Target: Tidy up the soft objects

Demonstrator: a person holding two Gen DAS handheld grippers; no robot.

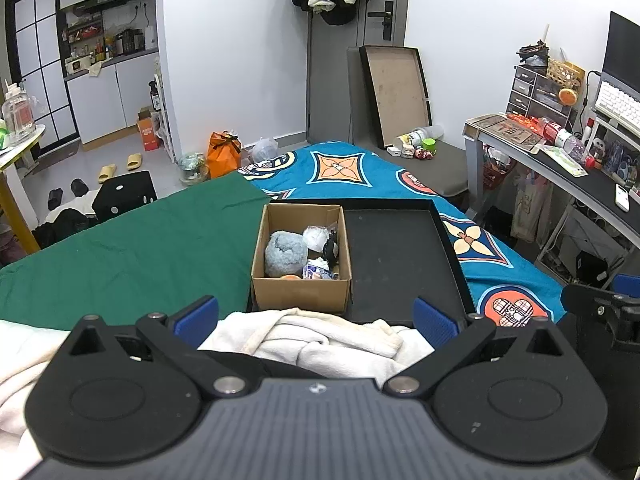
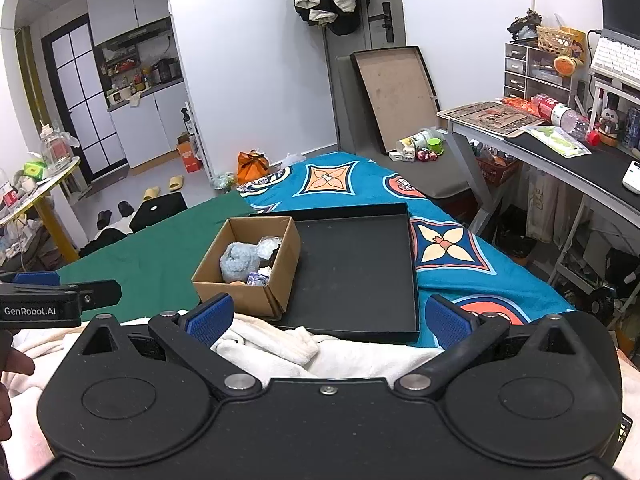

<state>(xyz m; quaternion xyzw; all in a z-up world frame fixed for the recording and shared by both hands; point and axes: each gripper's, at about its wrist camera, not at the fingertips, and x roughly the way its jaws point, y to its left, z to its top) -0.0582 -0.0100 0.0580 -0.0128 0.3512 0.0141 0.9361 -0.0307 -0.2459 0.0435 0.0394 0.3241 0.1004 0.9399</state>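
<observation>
Both grippers hover with jaws spread wide over a cream blanket point(image 1: 320, 340) at the bed's near edge: left gripper point(image 1: 316, 318), right gripper point(image 2: 328, 320). Beyond, a cardboard box point(image 1: 300, 292) holding a fluffy blue plush point(image 1: 285, 254) sits in the black tray point(image 1: 400, 260), at its left.

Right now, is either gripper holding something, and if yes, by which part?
Nothing is held. The left gripper and the right gripper both stand open above the white cloth, short of the cardboard box.

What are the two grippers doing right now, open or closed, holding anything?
Left gripper: open, holding nothing, above the white fleece.
Right gripper: open, holding nothing, also above the fleece.
</observation>
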